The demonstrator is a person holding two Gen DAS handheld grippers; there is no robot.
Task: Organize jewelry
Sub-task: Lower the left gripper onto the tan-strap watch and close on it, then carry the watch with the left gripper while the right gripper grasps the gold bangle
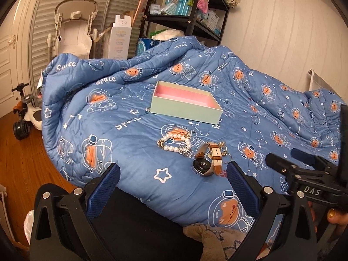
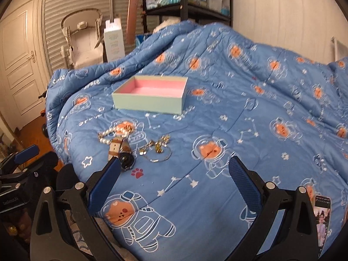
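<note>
Blue quilt (image 1: 130, 163), watch (image 2: 125, 156) half-hidden

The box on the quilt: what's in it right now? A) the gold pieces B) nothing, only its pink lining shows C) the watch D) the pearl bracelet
B: the box shows only bare pink lining, while the pearl bracelet, the watch and the gold pieces all lie on the quilt nearer the cameras.

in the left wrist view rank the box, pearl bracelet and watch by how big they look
1. box, clearly the largest, though it lies farthest from the camera
2. pearl bracelet and watch: they look about alike; the watch lies nearer the camera, so I would not rank them
</note>
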